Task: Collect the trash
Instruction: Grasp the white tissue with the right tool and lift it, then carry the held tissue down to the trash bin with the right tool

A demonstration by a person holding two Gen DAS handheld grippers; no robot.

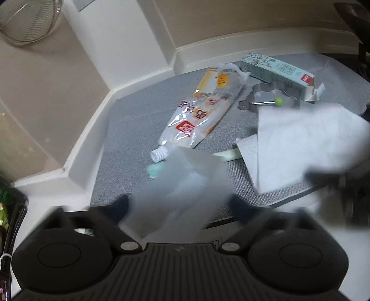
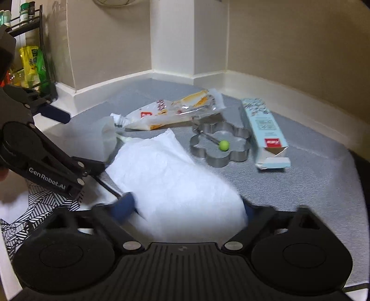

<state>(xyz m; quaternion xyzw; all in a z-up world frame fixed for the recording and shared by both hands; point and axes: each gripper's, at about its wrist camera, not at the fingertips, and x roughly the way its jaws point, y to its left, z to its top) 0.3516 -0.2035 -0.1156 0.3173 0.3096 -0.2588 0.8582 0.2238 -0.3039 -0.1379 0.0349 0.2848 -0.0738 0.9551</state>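
On a grey mat (image 1: pixel 129 115) lie a squeezed pouch with a white cap (image 1: pixel 203 106), a pale blue carton (image 1: pixel 277 69) and a white paper napkin (image 1: pixel 300 143). My left gripper (image 1: pixel 180 203) is shut on a translucent plastic wrapper (image 1: pixel 185 180), blurred, held above the mat. In the right wrist view my right gripper (image 2: pixel 187 208) is shut on the white napkin (image 2: pixel 171 176), which bulges up between the fingers. The left gripper (image 2: pixel 46 166) shows at the left, holding the wrapper (image 2: pixel 108 139). The pouch (image 2: pixel 171 111) and the carton (image 2: pixel 266 132) lie behind.
A flower-shaped metal ring with a green-tipped pin (image 2: pixel 219 143) sits between pouch and carton; it also shows in the left wrist view (image 1: pixel 268 97). White raised edging (image 1: pixel 87 129) and beige walls bound the mat. A spice rack (image 2: pixel 30 46) stands at far left. A wire basket (image 1: pixel 25 20) hangs at upper left.
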